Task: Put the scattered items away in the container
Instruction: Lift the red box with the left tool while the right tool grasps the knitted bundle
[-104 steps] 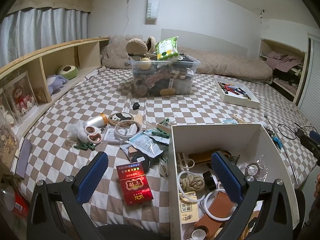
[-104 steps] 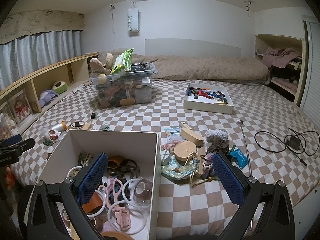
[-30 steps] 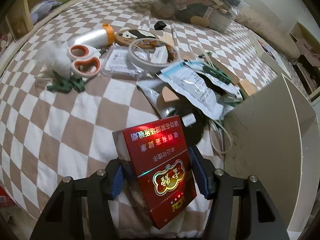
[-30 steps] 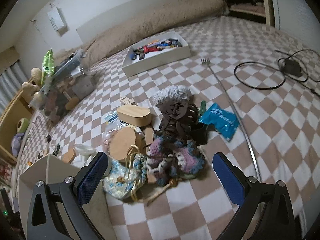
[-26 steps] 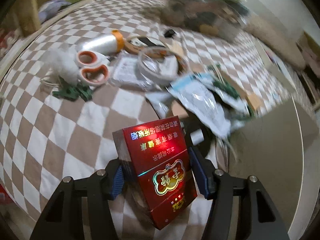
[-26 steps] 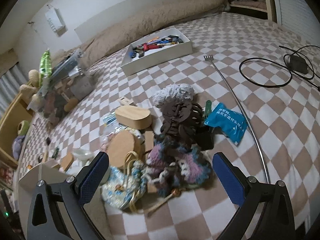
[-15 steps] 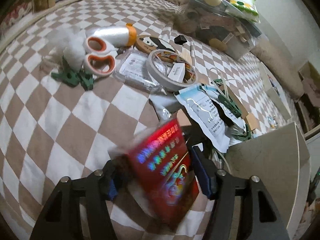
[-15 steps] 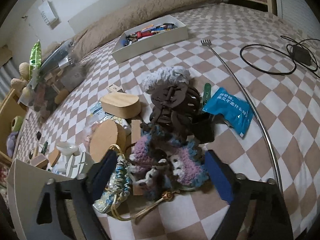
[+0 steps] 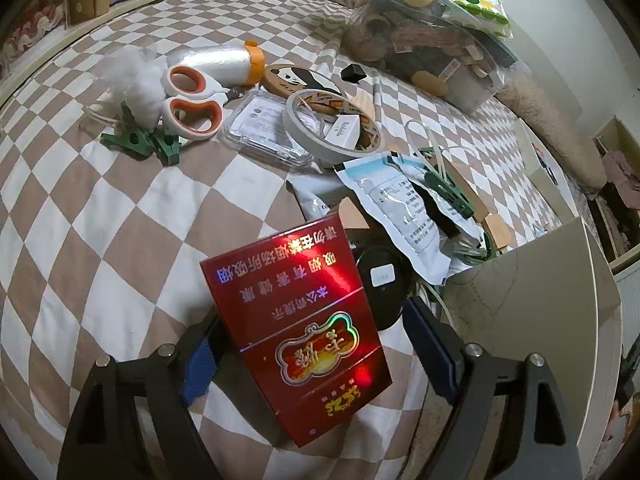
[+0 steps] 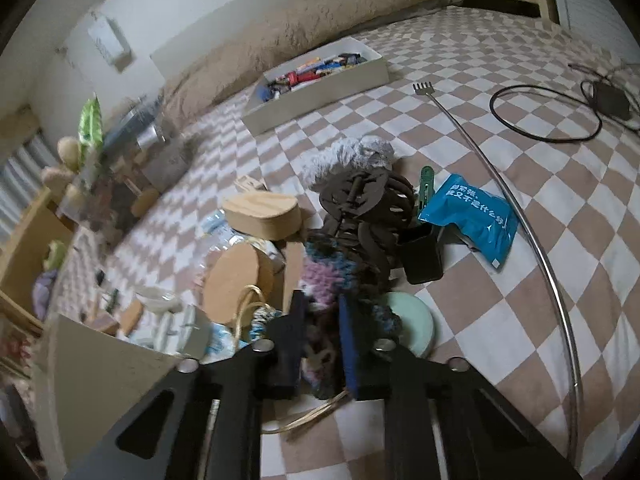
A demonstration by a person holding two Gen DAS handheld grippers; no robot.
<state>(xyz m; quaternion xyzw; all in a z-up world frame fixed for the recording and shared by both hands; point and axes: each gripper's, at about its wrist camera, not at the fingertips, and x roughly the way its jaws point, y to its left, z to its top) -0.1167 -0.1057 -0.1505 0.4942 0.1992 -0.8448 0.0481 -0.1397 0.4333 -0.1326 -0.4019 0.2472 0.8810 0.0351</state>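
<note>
Both pairs of fingers tell different stories: the left gripper [image 9: 316, 344] stands spread around a red cigarette box [image 9: 296, 326], its jaws having just been opening, so the right blue pad sits clear of the box's edge while the left pad is partly hidden behind it, and whether that one touches I cannot tell. That box lies tilted over the checkered bedspread [image 9: 100, 216], just beside the pale wall of the container [image 9: 532, 296]. Beyond it a white pouch [image 9: 404, 208] overlaps a black round thing [image 9: 380, 280], and farther off lie a tape roll [image 9: 320, 124], orange-handled scissors [image 9: 192, 100], green clips [image 9: 140, 142] and a clear bin [image 9: 436, 36] full of oddments. On the other side, the right gripper [image 10: 322, 344] has just been closing and now pinches a crocheted piece of pink, blue and dark yarn [image 10: 328, 276] between nearly meeting jaws; the picture is somewhat blurred there, so how much of the yarn is caught is unclear. Close around it sit a round wooden lid [image 10: 234, 284], an oval wooden box [image 10: 262, 214], a brown hair claw [image 10: 368, 208], a black cup [image 10: 420, 256], a blue packet [image 10: 472, 218] and a mint disc [image 10: 412, 324]. A metal back scratcher [image 10: 520, 208] runs along the bedspread at the right, well apart from a white tray [image 10: 320, 84] of small things.
</note>
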